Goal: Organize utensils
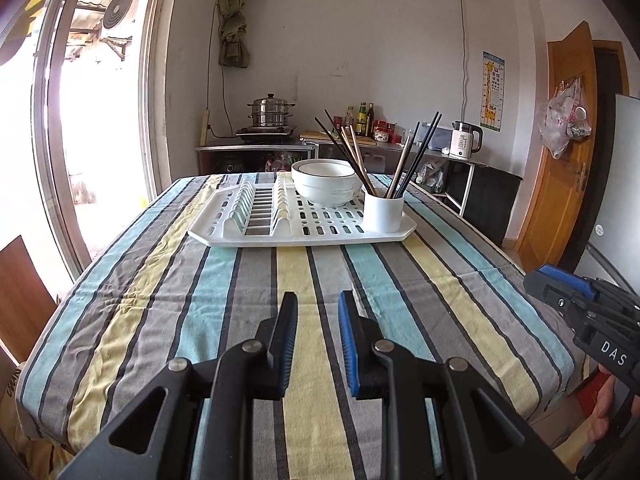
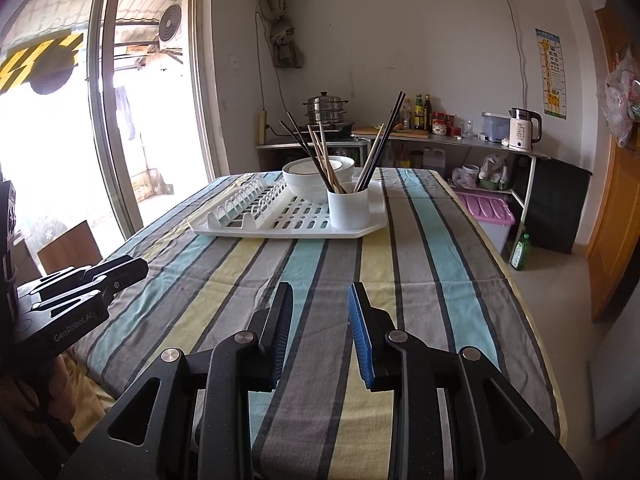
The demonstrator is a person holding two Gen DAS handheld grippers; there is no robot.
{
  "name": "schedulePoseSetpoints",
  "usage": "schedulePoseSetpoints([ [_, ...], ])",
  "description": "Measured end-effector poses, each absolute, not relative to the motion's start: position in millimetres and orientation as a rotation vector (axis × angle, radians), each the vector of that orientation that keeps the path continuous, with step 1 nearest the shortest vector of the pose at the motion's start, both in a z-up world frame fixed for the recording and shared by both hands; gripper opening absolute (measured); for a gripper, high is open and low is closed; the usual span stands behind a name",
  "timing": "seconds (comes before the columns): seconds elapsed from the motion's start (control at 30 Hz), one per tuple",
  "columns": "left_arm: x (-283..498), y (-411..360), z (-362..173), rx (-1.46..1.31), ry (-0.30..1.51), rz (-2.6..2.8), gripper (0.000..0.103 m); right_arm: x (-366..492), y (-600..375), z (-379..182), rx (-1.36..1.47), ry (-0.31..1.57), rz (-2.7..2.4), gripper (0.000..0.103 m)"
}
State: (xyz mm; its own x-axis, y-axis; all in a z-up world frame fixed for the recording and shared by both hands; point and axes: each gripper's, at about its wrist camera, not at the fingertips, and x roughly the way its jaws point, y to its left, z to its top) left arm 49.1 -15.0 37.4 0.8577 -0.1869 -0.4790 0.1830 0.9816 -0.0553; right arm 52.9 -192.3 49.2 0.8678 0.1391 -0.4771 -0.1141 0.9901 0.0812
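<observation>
A white dish rack [image 1: 224, 236] [image 2: 224, 230] lies on the far half of a striped tablecloth. In it stand a white bowl [image 1: 324, 188] [image 2: 308, 184] and a white cup [image 1: 383, 212] [image 2: 348, 208] that holds several dark and wooden chopsticks [image 1: 416, 156] [image 2: 376, 148]. My left gripper [image 1: 318, 300] hovers over the near part of the table, open, with nothing between its fingers. My right gripper [image 2: 320, 292] is beside it, also open and holding nothing. Each gripper shows at the edge of the other's view: the right gripper [image 1: 556, 284] and the left gripper [image 2: 124, 268].
The table [image 1: 440, 280] [image 2: 440, 280] has a large window on its left and a wooden door [image 1: 568, 152] on its right. Behind it, a counter carries a steel steamer pot [image 1: 270, 114], bottles and a white kettle [image 1: 464, 140]. A pink-lidded box [image 2: 486, 212] and a green bottle [image 2: 520, 252] stand on the floor.
</observation>
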Motion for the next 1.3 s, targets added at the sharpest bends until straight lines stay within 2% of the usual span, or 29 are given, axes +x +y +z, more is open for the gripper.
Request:
schedulePoseSetpoints([
  [1.3,31,-21,32,0.02,0.487,-0.188,0.022,40,-188,47,0.043,0.502,0.134,0.03],
])
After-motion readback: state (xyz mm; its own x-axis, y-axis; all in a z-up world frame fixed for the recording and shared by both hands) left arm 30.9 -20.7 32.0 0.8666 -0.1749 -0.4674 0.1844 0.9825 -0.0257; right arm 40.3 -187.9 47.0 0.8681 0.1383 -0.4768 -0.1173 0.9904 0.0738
